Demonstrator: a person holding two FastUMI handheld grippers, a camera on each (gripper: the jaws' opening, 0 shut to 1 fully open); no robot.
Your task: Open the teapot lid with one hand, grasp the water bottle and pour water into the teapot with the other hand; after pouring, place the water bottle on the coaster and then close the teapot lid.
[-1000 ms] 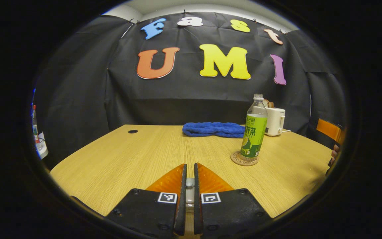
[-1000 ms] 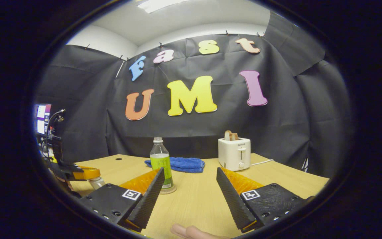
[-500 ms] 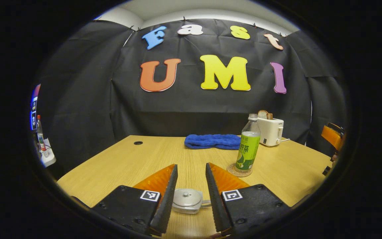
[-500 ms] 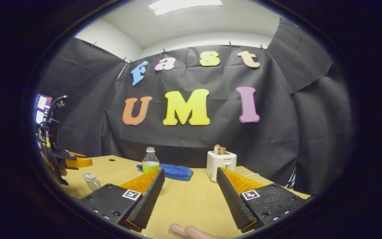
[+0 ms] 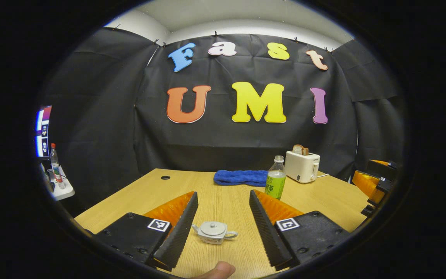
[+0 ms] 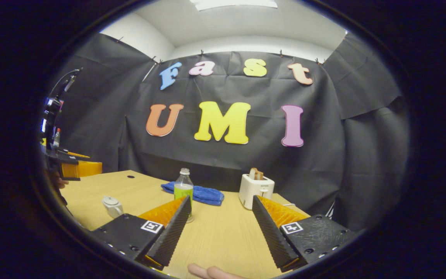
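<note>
A small white teapot [image 5: 213, 232] with its lid on stands on the wooden table [image 5: 223, 201], low between the fingers of my left gripper [image 5: 223, 193]. That gripper is open, held above and behind the pot, touching nothing. Farther back, the green-labelled water bottle [image 5: 275, 183] stands upright, its foot hidden behind one finger. In the right gripper view the teapot [image 6: 111, 205] is at the left and the bottle [image 6: 183, 192] stands just past my open right gripper [image 6: 221, 197], which holds nothing. The left gripper [image 6: 72, 168] shows at the far left there.
A blue towel [image 5: 240, 177] lies at the back of the table, with a white toaster [image 5: 302, 166] holding bread to its right. The right gripper [image 5: 374, 186] hovers at the right table edge. A side shelf with a small bottle [image 5: 54, 164] stands off to the left.
My left gripper went from shut on the teapot lid knob to open, then drew back and up from the lidded pot. The right gripper also pulled back from the bottle.
</note>
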